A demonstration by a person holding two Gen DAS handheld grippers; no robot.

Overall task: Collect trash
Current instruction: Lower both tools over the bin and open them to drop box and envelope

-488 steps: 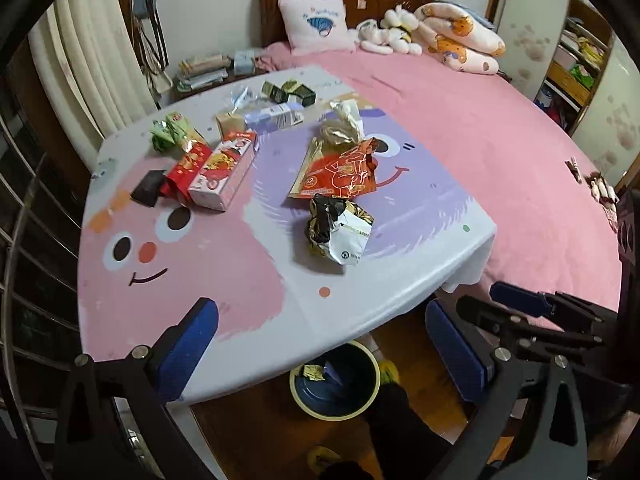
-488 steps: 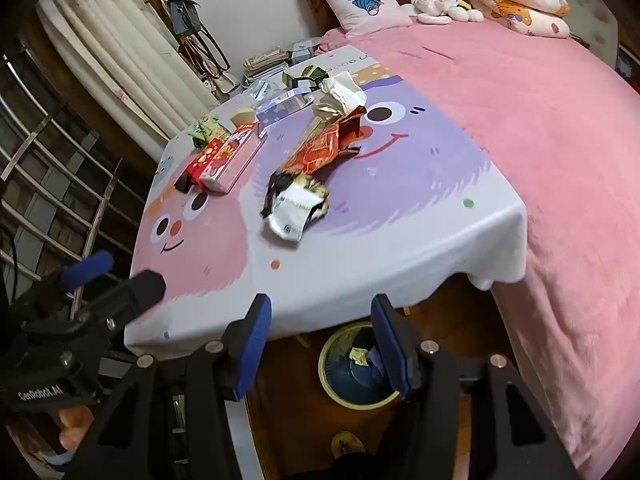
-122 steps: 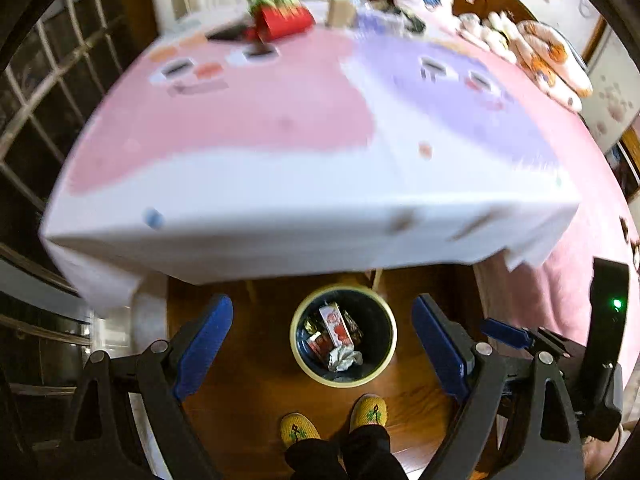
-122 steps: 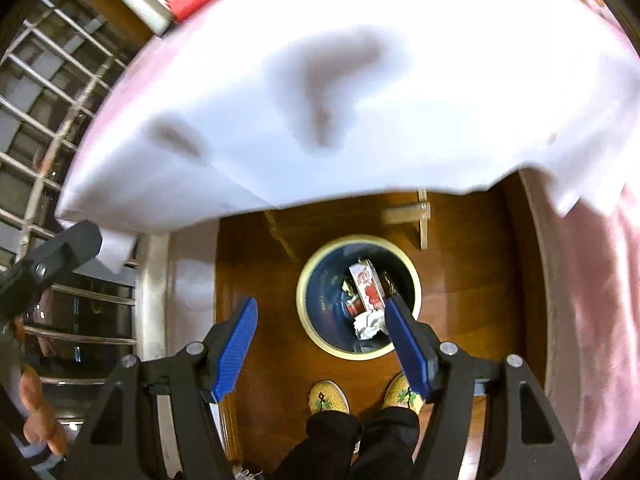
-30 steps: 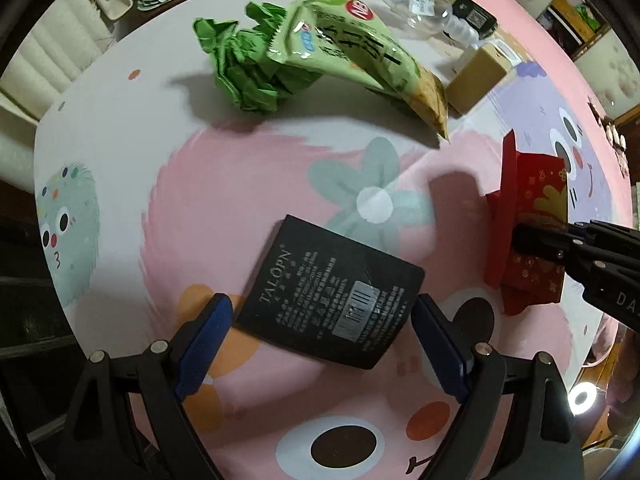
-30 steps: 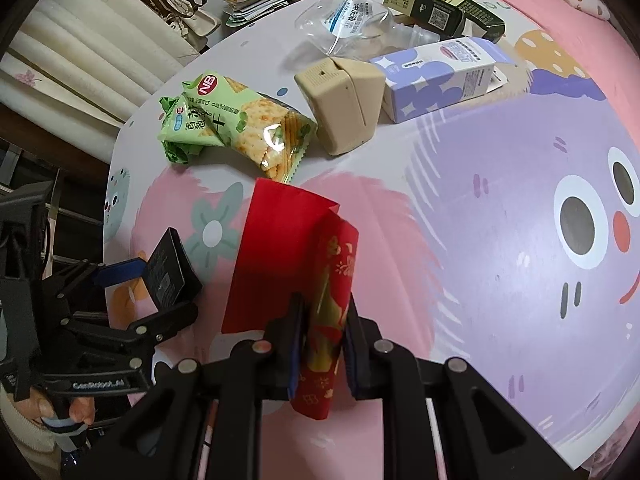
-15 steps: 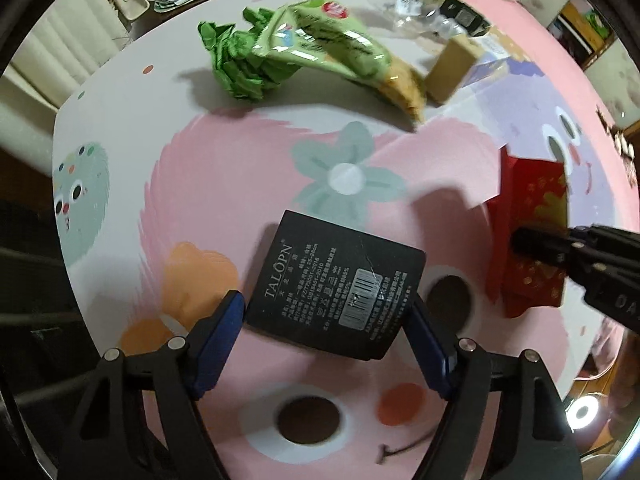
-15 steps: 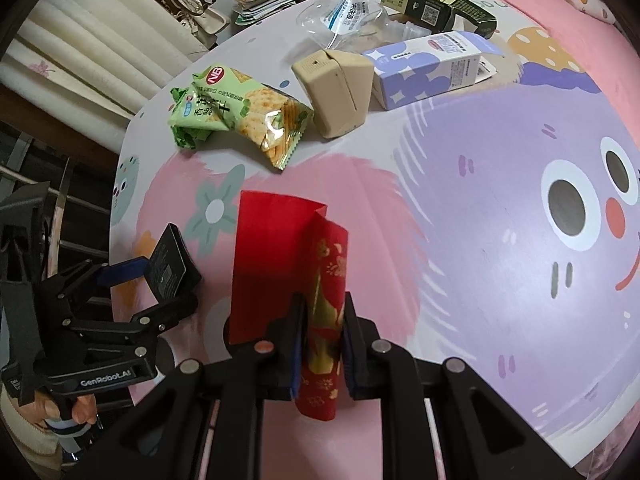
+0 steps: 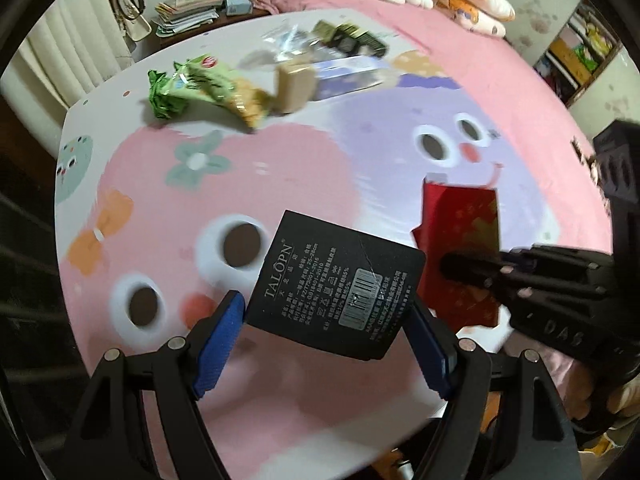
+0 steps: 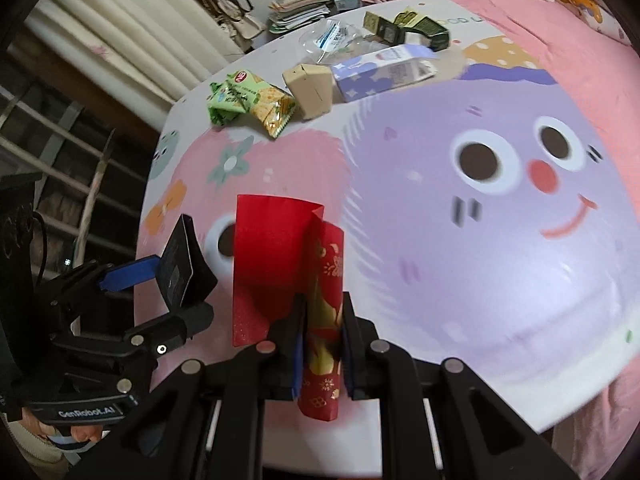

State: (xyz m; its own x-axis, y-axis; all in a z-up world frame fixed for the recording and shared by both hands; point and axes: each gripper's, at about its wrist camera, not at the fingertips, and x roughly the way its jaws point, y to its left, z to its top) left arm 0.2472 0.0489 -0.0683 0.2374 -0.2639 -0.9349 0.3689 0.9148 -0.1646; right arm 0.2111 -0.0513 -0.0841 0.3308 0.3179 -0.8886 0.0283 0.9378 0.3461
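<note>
Both held pieces are now riding clear of the surface (image 9: pixel 132 240): left gripper (image 9: pixel 324 342) is clamping the black packet (image 9: pixel 336 284), right gripper (image 10: pixel 322 344) is pinching the red envelope (image 10: pixel 280 256). Green wrapper (image 10: pixel 250 102), beige box (image 10: pixel 310 90), purple carton (image 10: pixel 384 70) and dark boxes (image 10: pixel 408 28) are awaiting collection.

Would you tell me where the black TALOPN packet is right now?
In the left wrist view, the black TALOPN packet is clamped in the left gripper, lifted above the tablecloth, left of the red packet.
</note>
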